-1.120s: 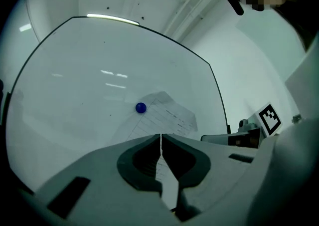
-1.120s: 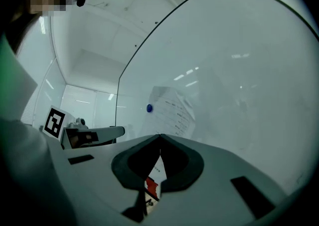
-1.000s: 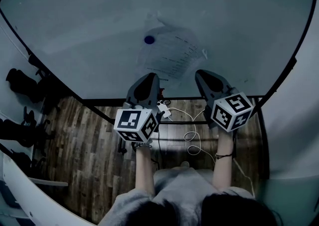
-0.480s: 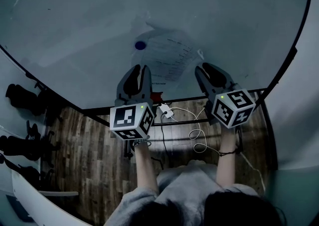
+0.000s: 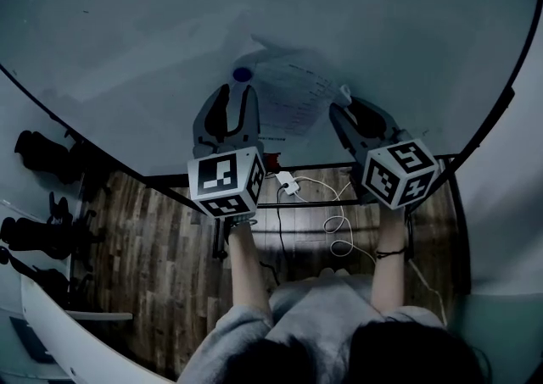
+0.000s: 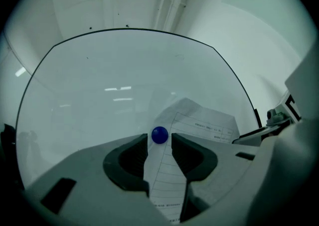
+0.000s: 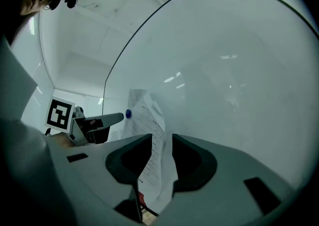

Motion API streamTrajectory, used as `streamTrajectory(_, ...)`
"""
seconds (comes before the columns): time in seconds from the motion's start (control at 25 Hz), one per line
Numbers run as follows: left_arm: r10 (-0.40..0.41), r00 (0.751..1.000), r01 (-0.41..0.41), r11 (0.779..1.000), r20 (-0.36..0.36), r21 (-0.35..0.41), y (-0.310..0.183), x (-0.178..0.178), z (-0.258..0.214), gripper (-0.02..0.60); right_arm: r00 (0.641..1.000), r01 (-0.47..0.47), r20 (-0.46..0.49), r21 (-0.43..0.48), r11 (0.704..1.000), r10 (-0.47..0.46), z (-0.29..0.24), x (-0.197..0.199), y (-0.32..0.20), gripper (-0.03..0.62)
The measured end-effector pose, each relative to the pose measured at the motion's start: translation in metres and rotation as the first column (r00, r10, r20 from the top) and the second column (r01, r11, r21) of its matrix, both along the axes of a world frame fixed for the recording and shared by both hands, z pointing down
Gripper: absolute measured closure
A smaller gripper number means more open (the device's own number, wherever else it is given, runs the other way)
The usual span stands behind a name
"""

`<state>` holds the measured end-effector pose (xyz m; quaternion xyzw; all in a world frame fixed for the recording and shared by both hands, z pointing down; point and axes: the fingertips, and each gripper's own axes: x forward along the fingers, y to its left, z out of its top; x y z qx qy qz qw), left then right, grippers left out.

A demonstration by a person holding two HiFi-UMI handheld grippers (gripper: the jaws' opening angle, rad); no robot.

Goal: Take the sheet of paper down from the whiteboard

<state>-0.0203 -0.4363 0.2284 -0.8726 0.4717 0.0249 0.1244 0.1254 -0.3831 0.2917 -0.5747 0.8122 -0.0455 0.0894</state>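
Observation:
A printed sheet of paper [image 5: 293, 101] hangs crumpled on the whiteboard [image 5: 153, 26], pinned at its upper left corner by a round blue magnet [image 5: 243, 75]. My left gripper [image 5: 236, 96] sits just below the magnet. Its jaws are opening, and in the left gripper view the magnet [image 6: 159, 134] lies right at the tips of that gripper [image 6: 159, 143], with the paper [image 6: 202, 126] behind. My right gripper [image 5: 343, 108] is at the sheet's right edge, also opening. The paper's edge [image 7: 149, 120] runs loosely through the gap of the right gripper [image 7: 162, 143], untouched by the pads.
The whiteboard's dark lower frame [image 5: 339, 166] crosses under both grippers. Below it are a wooden floor, a white adapter [image 5: 284, 180] with looped cables, and dark chairs [image 5: 42, 153] at the left. In the right gripper view the left gripper [image 7: 97, 120] shows beside the magnet [image 7: 128, 114].
Both grippers have gone from shut to open. My left gripper has risen along the sheet from its lower part up to the blue magnet. The right one has barely shifted.

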Motion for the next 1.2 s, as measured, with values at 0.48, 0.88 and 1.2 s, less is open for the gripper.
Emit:
streamTrajectory(0.48,-0.035,0.998,0.034,0.999,0.045,0.026,-0.011,0.013,-0.009,0.451,1.000,0.029,-0.010,0.006,1.000,-0.029,-0.002,-0.002,-0.001,0.488)
streamTrajectory(0.88,-0.056,0.995,0.052,0.997,0.079,0.051,-0.017,0.017,-0.009,0.453,0.996,0.090,-0.001,-0.004,0.996,-0.090,0.000,-0.006,-0.006,0.490)
streamTrajectory(1.2,-0.071,0.993,0.064,0.995,0.094,0.074,-0.018,0.013,-0.008,0.453,0.999,0.036,0.018,0.023,0.999,-0.036,-0.004,-0.003,-0.011,0.591)
